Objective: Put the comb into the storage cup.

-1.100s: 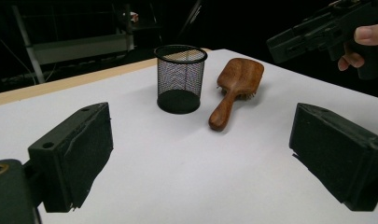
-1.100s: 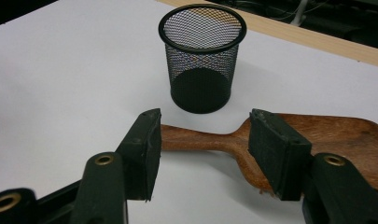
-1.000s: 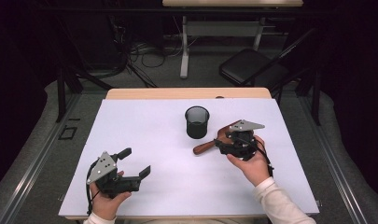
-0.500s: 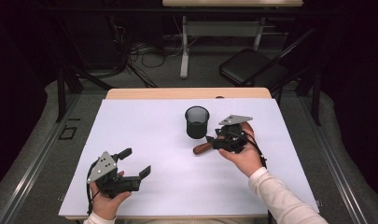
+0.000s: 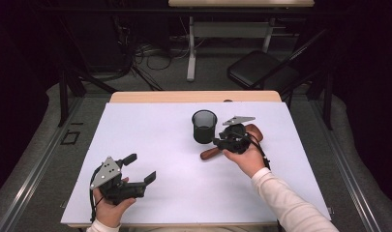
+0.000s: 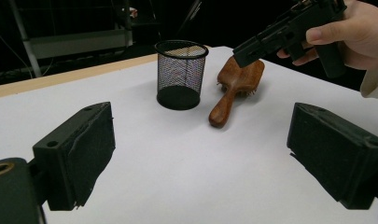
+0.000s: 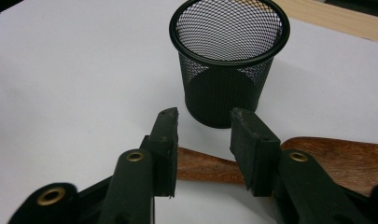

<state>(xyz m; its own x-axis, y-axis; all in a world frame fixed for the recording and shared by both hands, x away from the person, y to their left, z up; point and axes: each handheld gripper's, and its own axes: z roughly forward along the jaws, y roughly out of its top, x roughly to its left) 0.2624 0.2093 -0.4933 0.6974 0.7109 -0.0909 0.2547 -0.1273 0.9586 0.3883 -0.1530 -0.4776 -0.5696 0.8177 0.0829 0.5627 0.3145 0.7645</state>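
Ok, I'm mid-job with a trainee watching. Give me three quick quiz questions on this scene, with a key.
1. True or false: the wooden hairbrush stands inside the mesh cup.
2. Which gripper hangs over the hairbrush handle: A left gripper, B right gripper?
3. Fill in: the hairbrush lies on the white ___.

Key
1. False: it lies flat on the table, beside the cup.
2. B. Its jaws have just been closing astride the handle, with a gap left on each side.
3. Table.
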